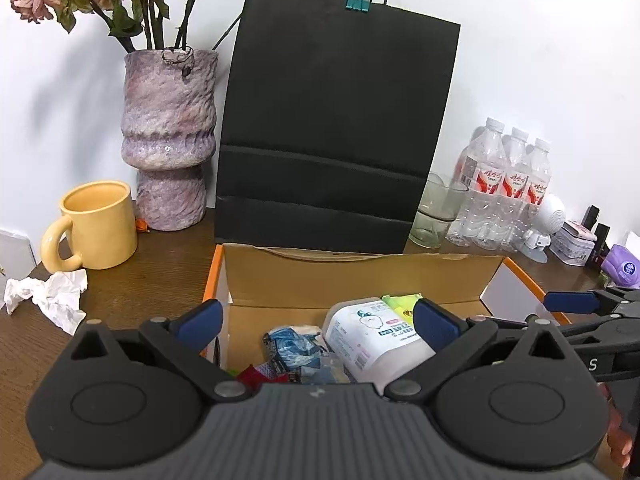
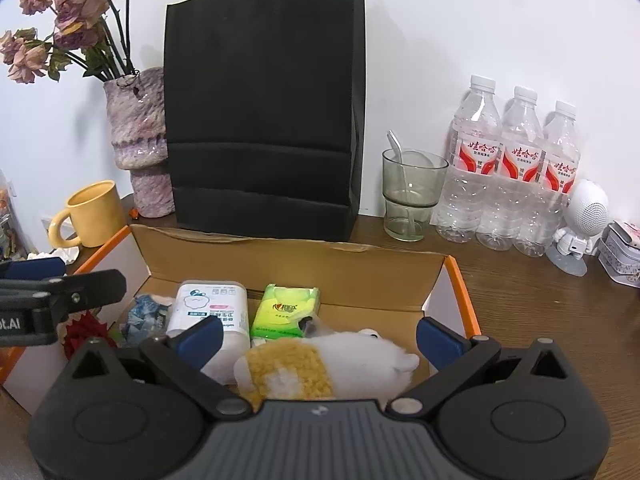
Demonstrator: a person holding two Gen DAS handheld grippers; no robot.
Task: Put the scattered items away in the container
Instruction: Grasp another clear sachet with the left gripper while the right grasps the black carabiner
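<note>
Nearest the cameras, the left gripper (image 1: 318, 322) and the right gripper (image 2: 320, 334) both stand with jaws spread wide and nothing between the pads, each poised above the open cardboard box (image 2: 296, 258) with orange-edged flaps that sits at the near edge of the wooden table (image 2: 540, 304). Inside the box lie a plush hamster toy (image 2: 320, 368) at the near right, directly beneath the right gripper; a white wet-wipes pack (image 2: 212, 308) near the middle; a green tissue packet (image 2: 286, 310) just beside it toward the far wall; and blue-wrapped sachets (image 1: 290, 346) and a red item (image 2: 84, 332) at the left. Judged from this layout, a release into the box has been completed and the step in hand is withdrawal. Outside the box, a crumpled white tissue (image 1: 50, 296) lies by the table's left edge, just beside a yellow mug (image 1: 96, 226); it appears to be the remaining loose item, so the next move would call for the left gripper to travel left and close on soft, compressible paper. Along the far edge stand a purple vase (image 1: 170, 140) of dried roses, a black paper bag (image 1: 332, 120), a glass (image 2: 412, 196) with a spoon, and three water bottles (image 2: 516, 172).
</note>
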